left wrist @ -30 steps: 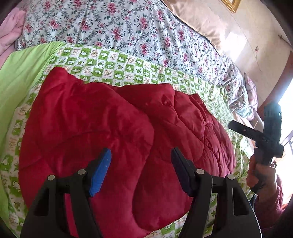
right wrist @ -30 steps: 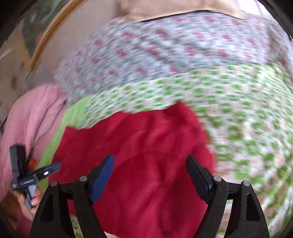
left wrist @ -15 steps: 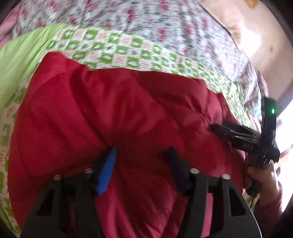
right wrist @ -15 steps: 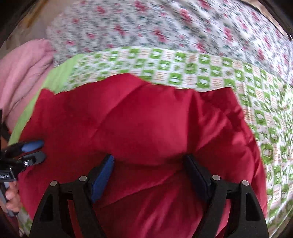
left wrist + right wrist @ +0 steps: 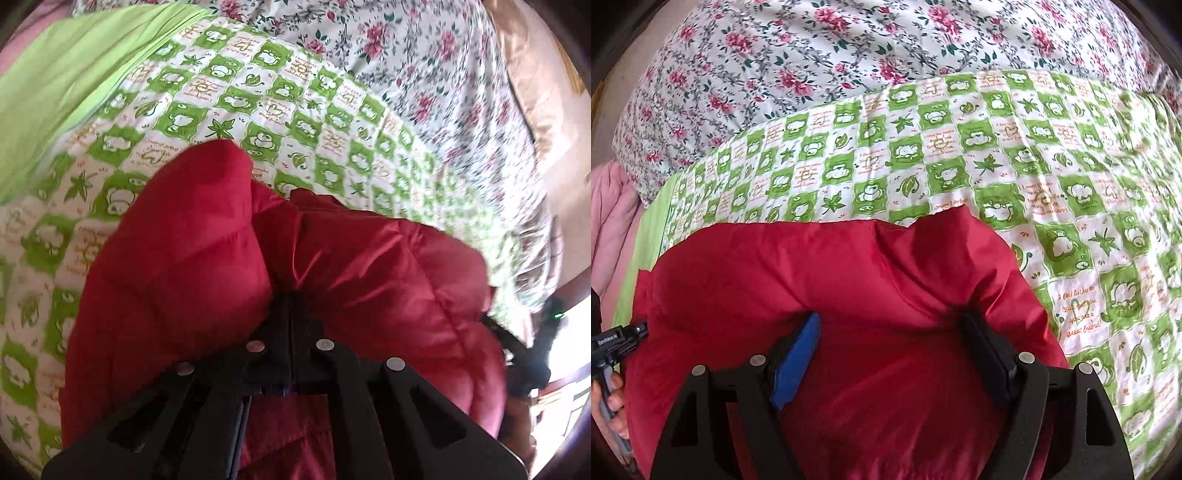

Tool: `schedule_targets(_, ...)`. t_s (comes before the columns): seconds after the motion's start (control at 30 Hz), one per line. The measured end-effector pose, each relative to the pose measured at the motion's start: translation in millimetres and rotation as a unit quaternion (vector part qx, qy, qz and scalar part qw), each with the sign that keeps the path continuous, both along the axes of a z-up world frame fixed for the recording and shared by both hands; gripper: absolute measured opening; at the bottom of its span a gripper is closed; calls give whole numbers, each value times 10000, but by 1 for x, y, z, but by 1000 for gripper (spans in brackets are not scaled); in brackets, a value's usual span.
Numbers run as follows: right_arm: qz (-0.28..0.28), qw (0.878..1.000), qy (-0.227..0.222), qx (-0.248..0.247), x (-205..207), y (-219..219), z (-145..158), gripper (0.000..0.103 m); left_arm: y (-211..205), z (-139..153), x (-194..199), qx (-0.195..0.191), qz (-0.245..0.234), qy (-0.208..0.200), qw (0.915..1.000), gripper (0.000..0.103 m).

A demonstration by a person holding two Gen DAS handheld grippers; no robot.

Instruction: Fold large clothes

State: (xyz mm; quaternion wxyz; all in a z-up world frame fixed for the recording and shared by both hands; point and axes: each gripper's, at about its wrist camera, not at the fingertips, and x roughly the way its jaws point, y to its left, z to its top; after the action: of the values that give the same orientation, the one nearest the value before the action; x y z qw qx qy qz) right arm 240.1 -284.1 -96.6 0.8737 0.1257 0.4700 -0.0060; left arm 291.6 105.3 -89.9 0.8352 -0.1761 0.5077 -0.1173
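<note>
My tongs: left gripper [image 5: 291, 306] matt black plastic, dull metal pins; right gripper [image 5: 890, 332] same, one blue pad. Red jacket [image 5: 849, 280] quilted, puffy, faint sheen. Green check sheet [image 5: 960, 147] soft matt printed cotton. Floral cover [image 5: 812, 55] matt cloth. Pink quilt [image 5: 609, 214] padded

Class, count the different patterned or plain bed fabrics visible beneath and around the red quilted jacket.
4: green checked sheet under the jacket, floral cover beyond, plain lime fabric and pink fabric at the left. More may be hidden.
</note>
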Motion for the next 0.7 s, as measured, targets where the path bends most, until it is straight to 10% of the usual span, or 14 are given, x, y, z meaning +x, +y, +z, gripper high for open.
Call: schedule_targets(0.7,734,9956,-527,251,-115,28,70,81,-21,80,-155,276,-837,-717,9935,15)
